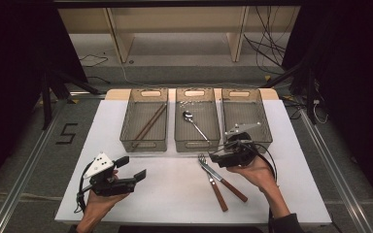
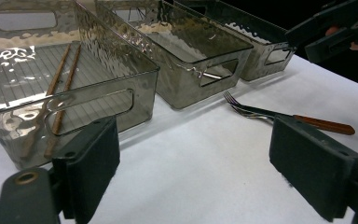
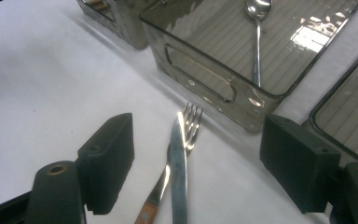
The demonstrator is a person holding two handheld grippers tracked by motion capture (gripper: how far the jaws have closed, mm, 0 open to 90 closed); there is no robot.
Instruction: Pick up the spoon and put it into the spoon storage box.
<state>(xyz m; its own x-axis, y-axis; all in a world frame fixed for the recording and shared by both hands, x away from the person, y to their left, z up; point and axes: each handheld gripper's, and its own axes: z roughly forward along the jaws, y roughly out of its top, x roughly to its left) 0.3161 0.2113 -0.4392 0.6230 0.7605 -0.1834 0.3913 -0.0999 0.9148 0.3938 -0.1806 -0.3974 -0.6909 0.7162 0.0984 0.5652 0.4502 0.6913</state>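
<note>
The fork (image 1: 205, 162) and knife (image 1: 226, 180) lie crossed on the white table (image 1: 175, 194), their tips just in front of the middle bin (image 1: 196, 141), wooden handles angled toward the near right edge. Bare tabletop spreads between them and the left gripper (image 1: 131, 168), while the three clear bins stand side by side along the far half: chopsticks (image 1: 148, 125) in the left bin (image 1: 144, 141), a spoon (image 1: 195, 124) in the middle one. The right gripper (image 1: 216, 156) hangs low over the cutlery, jaws apart with fork and knife between them, untouched. The left gripper rests near the front left, jaws wide apart, empty, pointing toward the bins.
</note>
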